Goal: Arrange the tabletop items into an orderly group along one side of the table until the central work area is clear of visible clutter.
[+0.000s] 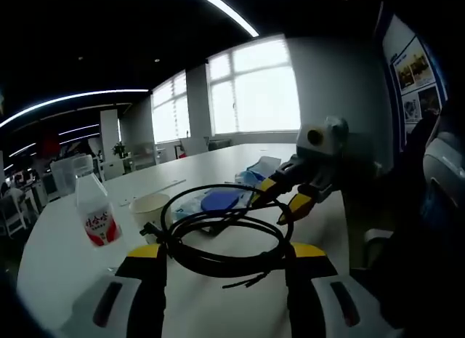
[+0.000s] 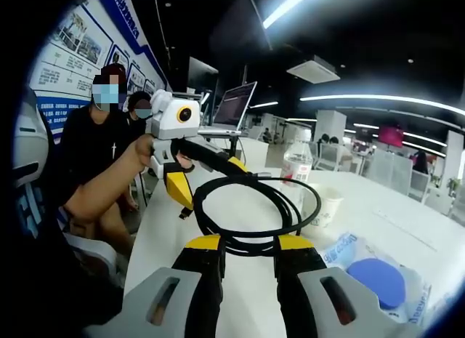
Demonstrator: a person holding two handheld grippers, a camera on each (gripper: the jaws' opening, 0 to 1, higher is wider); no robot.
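Both grippers, left [image 1: 221, 259] and right [image 2: 248, 243], clamped on coiled cable [image 1: 218, 240], lifted; loops may spring loose, knock bottle [image 1: 96, 211] or cup [image 1: 149, 207].

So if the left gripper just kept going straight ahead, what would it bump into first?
The coiled black cable: it already lies across the left gripper's fingers. Beyond it, probably the right gripper, whose yellow tips reach the loop's far side, though depth is hard to judge.

Both views face each other closely across the coiled cable [image 1: 221, 236].
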